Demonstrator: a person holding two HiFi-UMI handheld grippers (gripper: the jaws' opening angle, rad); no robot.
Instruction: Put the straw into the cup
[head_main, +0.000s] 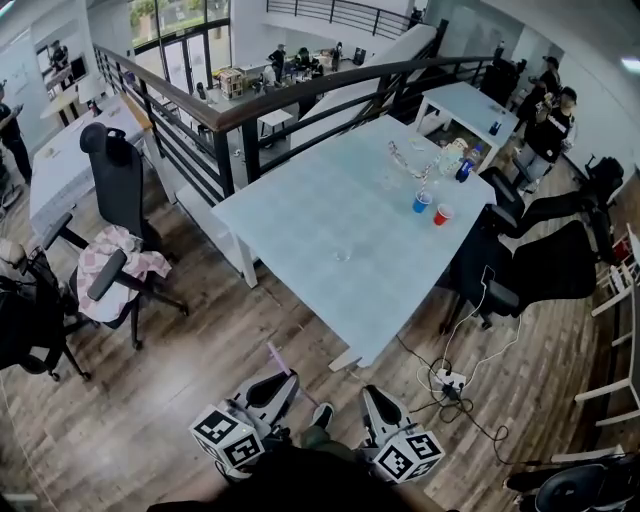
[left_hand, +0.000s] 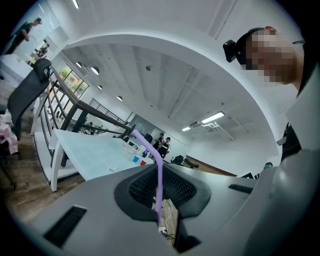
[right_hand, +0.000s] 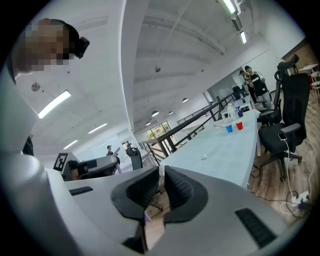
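Straw (left_hand: 159, 172): purple, with a bend near its top, it stands up out of the left gripper (head_main: 272, 388), whose jaws are clenched on its lower end. That puts it low in the head view, above the wooden floor and well apart from the table (head_main: 300, 215). The right gripper (right_hand: 161, 186), just beside the left one, has its jaws drawn close together with nothing between them.

Far across the table, near its right corner, a blue cup (head_main: 421, 202) and a red cup (head_main: 442, 214) stand just beside each other.

Trouble could come from the grip. Only the bottom of the straw is pinched, so the long free end may sway and miss a cup's mouth. It could also nudge a rim and tip a light cup into its neighbour. The power strip (head_main: 450, 380) and its cables lie on the floor by the table's near right side, a likely snag on the way round.
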